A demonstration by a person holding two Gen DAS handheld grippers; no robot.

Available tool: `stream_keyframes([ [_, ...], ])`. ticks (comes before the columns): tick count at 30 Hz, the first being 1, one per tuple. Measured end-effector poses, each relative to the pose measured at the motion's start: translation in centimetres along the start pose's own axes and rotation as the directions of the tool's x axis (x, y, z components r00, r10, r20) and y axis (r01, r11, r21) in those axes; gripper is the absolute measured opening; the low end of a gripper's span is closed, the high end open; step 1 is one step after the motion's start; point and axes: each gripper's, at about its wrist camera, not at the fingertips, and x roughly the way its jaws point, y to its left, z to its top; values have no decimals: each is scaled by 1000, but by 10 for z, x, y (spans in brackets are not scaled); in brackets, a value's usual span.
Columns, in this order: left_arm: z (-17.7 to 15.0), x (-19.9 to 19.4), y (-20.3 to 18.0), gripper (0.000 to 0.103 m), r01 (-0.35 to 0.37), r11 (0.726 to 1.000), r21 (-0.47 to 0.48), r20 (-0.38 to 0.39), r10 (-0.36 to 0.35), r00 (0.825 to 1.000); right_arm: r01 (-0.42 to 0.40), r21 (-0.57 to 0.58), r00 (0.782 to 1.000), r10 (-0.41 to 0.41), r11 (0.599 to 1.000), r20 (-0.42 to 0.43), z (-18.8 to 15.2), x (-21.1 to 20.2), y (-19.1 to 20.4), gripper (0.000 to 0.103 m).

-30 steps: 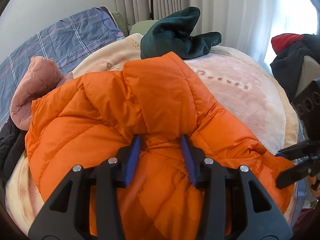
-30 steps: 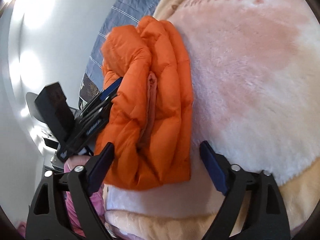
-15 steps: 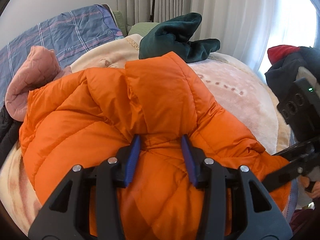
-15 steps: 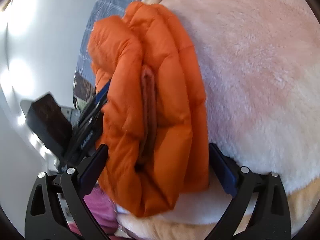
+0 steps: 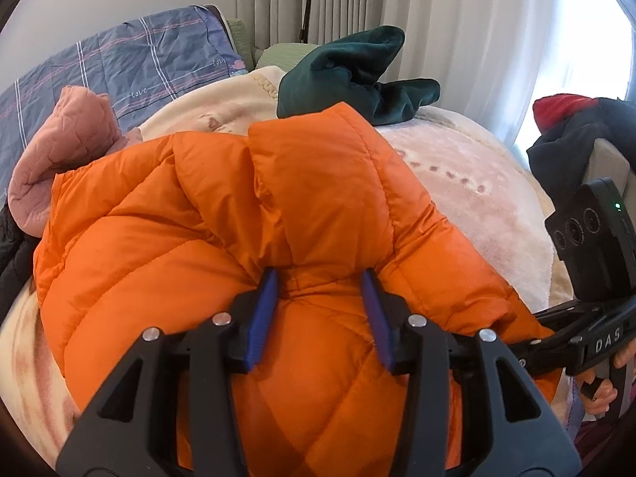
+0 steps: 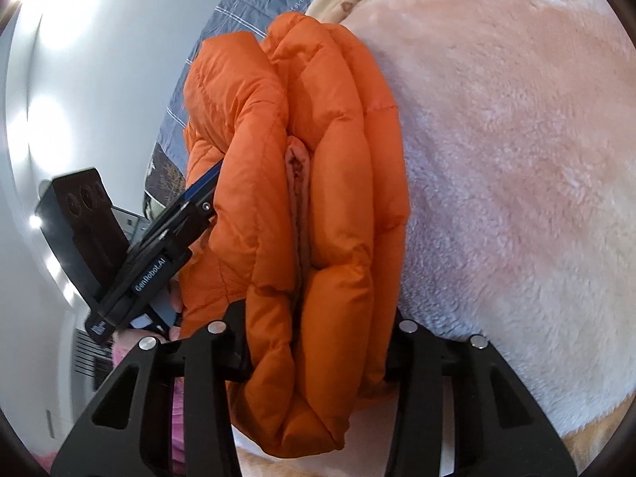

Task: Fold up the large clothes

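An orange puffer jacket (image 5: 179, 218) lies folded on a pink plush blanket (image 5: 477, 198). My left gripper (image 5: 320, 274) is shut on a bunched ridge of it near the front, blue pads pressed into the fabric. In the right wrist view the jacket (image 6: 338, 119) shows as a thick stacked edge with a pink lining strip in the middle. My right gripper (image 6: 316, 314) is closing around that edge, its jaws squeezing the bundle and partly hidden by it. The left gripper (image 6: 202, 194) bites the jacket's left side there. The right gripper (image 5: 576, 326) reaches in from the right, a hand on its handle.
A dark green garment (image 5: 357, 67) lies at the far side of the blanket. A pink quilted garment (image 5: 71, 139) and a black one (image 5: 12, 246) sit left, on a blue plaid sheet (image 5: 119, 67). Dark and red clothes (image 5: 568, 127) pile at the right by the curtains.
The right gripper moved forward over the jacket's stacked edge and its wide jaws came in onto the bundle. The left gripper kept its grip and barely moved.
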Motion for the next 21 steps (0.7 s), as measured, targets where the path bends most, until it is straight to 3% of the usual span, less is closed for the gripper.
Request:
stream_keyframes([
  [10, 1, -1, -4, 50, -19, 1000, 20, 4, 19, 1000, 70, -75, 997, -67, 995, 47, -8, 23, 24, 44],
  [11, 1, -2, -5, 52, -24, 1000, 19, 7, 23, 1000, 72, -77, 997, -69, 994, 47, -8, 26, 25, 44],
  [14, 3, -13, -2, 77, -35, 999, -1, 35, 35, 999, 75, -81, 996, -72, 994, 44, -9, 33, 30, 45],
  [18, 5, -35, 20, 79, -61, 995, -81, 77, 67, 995, 76, -84, 996, -73, 994, 45, -9, 33, 29, 45],
  [21, -1, -59, 57, 89, -94, 975, -199, 120, 120, 985, 74, -88, 997, -71, 993, 44, -10, 28, 23, 45],
])
